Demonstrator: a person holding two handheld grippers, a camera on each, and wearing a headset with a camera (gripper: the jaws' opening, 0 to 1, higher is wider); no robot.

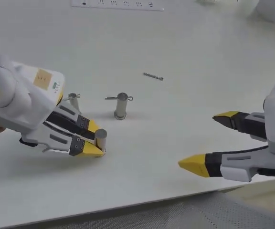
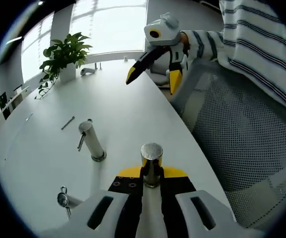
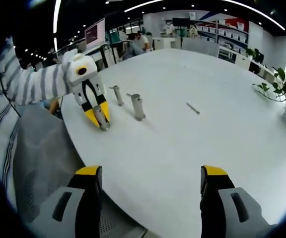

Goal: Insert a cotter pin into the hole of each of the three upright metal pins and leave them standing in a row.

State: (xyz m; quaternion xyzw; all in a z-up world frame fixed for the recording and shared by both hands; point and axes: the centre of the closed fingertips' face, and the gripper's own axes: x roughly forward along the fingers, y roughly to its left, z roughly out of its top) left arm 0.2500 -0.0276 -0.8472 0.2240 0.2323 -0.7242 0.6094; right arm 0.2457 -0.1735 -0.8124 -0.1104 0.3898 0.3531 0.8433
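My left gripper (image 1: 95,140) has its jaws clamped on the third metal pin (image 1: 100,137). It holds the pin upright on the worktop (image 1: 185,43), near the front edge. In the left gripper view that pin (image 2: 152,162) rises straight up between the yellow tips with its round head toward the camera, and I cannot make out its cross hole from here. The middle pin (image 1: 121,106) stands just beyond it with a cotter pin through its top. The far pin (image 1: 73,101), to the left of the middle one, looks fitted the same way, so I judge two of the three done. My right gripper (image 1: 200,140) hangs off the near right with its jaws spread wide and nothing between them. What matters now is the loose cotter pin (image 1: 153,76). It lies flat on the worktop beyond the standing pins, well apart from both grippers. Its long axis runs roughly across my view on a slight slant. In the right gripper view the loose cotter pin (image 3: 192,108) lies ahead and a little right of centre, so it is crosswise to the jaws' line of approach. The right hand is the free one, so I would send it forward and left, rolled to pinch the wire across its width. The wire is thin and flat on the surface, so the tips could skid over it.
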